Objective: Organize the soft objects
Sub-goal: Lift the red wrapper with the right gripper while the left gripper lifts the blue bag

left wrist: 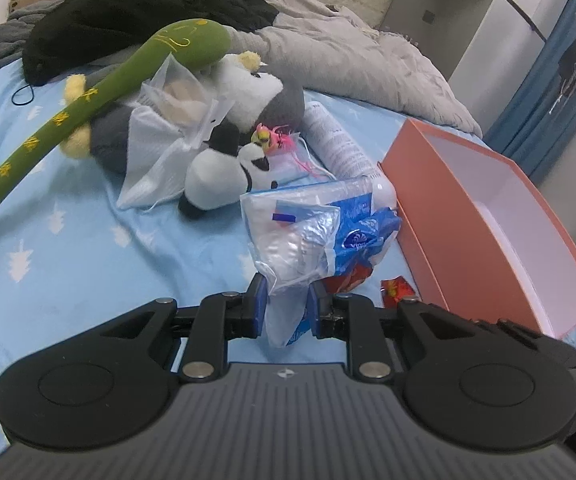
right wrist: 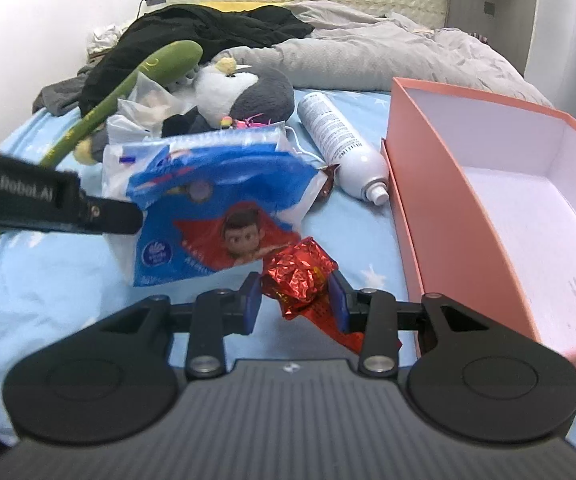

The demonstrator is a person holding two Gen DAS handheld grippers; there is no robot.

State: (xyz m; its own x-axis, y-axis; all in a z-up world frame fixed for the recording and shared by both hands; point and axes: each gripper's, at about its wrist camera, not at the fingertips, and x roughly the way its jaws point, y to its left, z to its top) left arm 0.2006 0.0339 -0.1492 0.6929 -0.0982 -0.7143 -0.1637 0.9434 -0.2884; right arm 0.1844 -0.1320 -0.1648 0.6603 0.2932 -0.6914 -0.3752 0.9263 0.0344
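Nearest in the left wrist view, the left claw [left wrist: 286,306] is clenched on the lower edge of a blue-and-white plastic tissue pack [left wrist: 312,232], whose crumpled clear film stands up between the blue pads. In the right wrist view, the right claw [right wrist: 297,300] is grasping a crinkled red foil wrapper [right wrist: 298,276], pinched between its pads above the bed; the tissue pack hangs just beyond it, to the left. Beneath both lies the light blue bedsheet [left wrist: 88,240] with a white tree print. To the right stands an open orange box [right wrist: 448,208], white inside, its near wall just beside a white spray bottle [right wrist: 344,148] lying on its side. Behind the pack sit a small panda plush [left wrist: 224,172], a white drawstring bag [left wrist: 156,156] and a grey-and-white penguin plush [right wrist: 248,92], bunched together and touching. A long green plush snake [left wrist: 88,108] drapes across them toward the left. Farther back are a heap of black clothing [left wrist: 136,12] and a grey quilt [left wrist: 360,56].
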